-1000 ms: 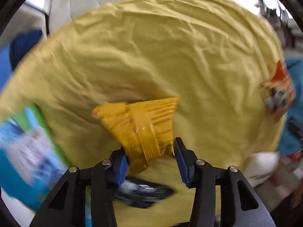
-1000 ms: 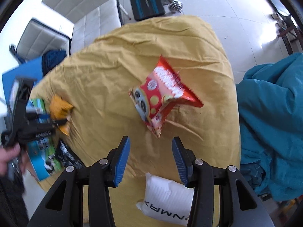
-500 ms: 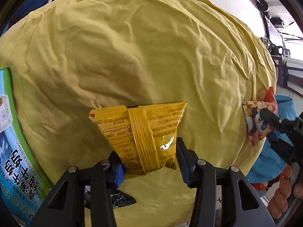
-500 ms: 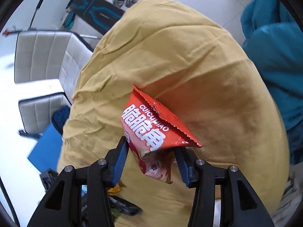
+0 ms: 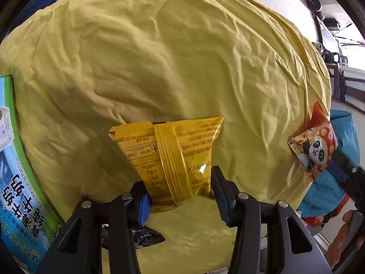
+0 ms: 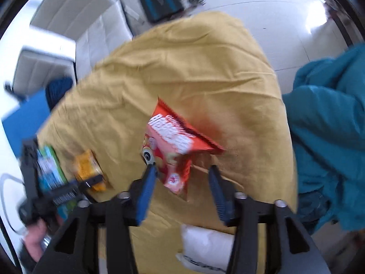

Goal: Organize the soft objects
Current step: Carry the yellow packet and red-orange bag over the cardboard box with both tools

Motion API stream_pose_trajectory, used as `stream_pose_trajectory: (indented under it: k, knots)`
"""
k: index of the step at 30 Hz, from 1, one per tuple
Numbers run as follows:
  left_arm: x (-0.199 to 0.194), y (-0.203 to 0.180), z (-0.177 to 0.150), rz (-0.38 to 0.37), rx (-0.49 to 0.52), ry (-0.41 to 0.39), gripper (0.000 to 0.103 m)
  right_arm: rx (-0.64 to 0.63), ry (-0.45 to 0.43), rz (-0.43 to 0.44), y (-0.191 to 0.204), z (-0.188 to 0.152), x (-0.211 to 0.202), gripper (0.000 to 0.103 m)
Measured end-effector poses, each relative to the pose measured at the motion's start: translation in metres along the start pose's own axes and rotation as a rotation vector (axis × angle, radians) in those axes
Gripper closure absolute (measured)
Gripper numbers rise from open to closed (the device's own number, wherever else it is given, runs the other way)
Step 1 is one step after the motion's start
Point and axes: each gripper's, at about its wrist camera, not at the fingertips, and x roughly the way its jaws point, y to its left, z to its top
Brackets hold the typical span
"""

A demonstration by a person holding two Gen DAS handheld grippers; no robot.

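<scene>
A yellow snack packet [image 5: 173,157] lies on the yellow cloth [image 5: 159,57]; its lower end sits between the fingers of my left gripper [image 5: 180,194], which press its sides. In the right wrist view the same packet [image 6: 87,169] shows in that gripper at the left. A red snack bag with a panda [image 6: 173,146] lies on the cloth [image 6: 182,68]; my right gripper [image 6: 182,180] is open around its lower corner, with a gap at the right finger. The red bag [image 5: 313,148] also shows at the far right of the left wrist view.
A green and blue carton [image 5: 16,182] lies at the cloth's left edge, a black wrapper [image 5: 141,239] beside it. A white packet [image 6: 205,248] lies near the front. A teal blanket [image 6: 330,125] is heaped at the right. White seats [image 6: 68,22] stand behind.
My right gripper had closed in on the red bag half a second ago; now it has pulled back and stands wider around the bag's corner. My left gripper stays around the yellow packet.
</scene>
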Motion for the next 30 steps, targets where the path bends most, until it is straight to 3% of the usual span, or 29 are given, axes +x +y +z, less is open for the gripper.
stream_pose_trajectory:
  k: [3, 6, 7, 8, 14, 19, 22, 24, 26, 30]
  knots:
    - [0.005, 0.000, 0.001, -0.007, -0.016, -0.003, 0.051, 0.215, -0.052, 0.148, -0.012, 0.003, 0.004, 0.024]
    - [0.008, -0.001, 0.000, -0.010, -0.025, -0.010, 0.048, 0.327, -0.042, 0.212, -0.009, 0.008, 0.024, 0.025]
    - [0.009, -0.002, -0.001, -0.003, -0.022, -0.012, 0.048, 0.330, -0.047, 0.191, -0.006, 0.009, 0.029, 0.041]
    - [0.009, -0.004, -0.001, 0.004, -0.015, -0.012, 0.048, 0.320, -0.052, 0.157, -0.002, 0.012, 0.032, 0.058]
    - [0.000, -0.015, -0.010, 0.103, 0.074, -0.066, 0.048, 0.004, -0.020, -0.016, 0.025, 0.012, 0.035, 0.060]
    - [0.002, -0.021, -0.013, 0.104, 0.102, -0.066, 0.048, -0.285, 0.148, -0.048, 0.044, -0.014, 0.042, 0.059]
    - [0.013, -0.017, -0.007, 0.078, 0.061, -0.054, 0.048, -0.259, 0.131, -0.101, 0.036, -0.014, 0.047, 0.051]
    - [0.013, -0.016, -0.005, 0.058, 0.037, -0.080, 0.050, -0.192, 0.103, -0.073, 0.026, -0.012, 0.047, 0.050]
    - [0.010, -0.015, -0.005, 0.082, 0.046, -0.115, 0.063, -0.159, 0.080, -0.066, 0.018, -0.016, 0.046, 0.050]
    - [0.006, -0.018, -0.011, 0.116, 0.070, -0.156, 0.069, -0.110, 0.029, -0.081, 0.012, -0.024, 0.050, 0.054]
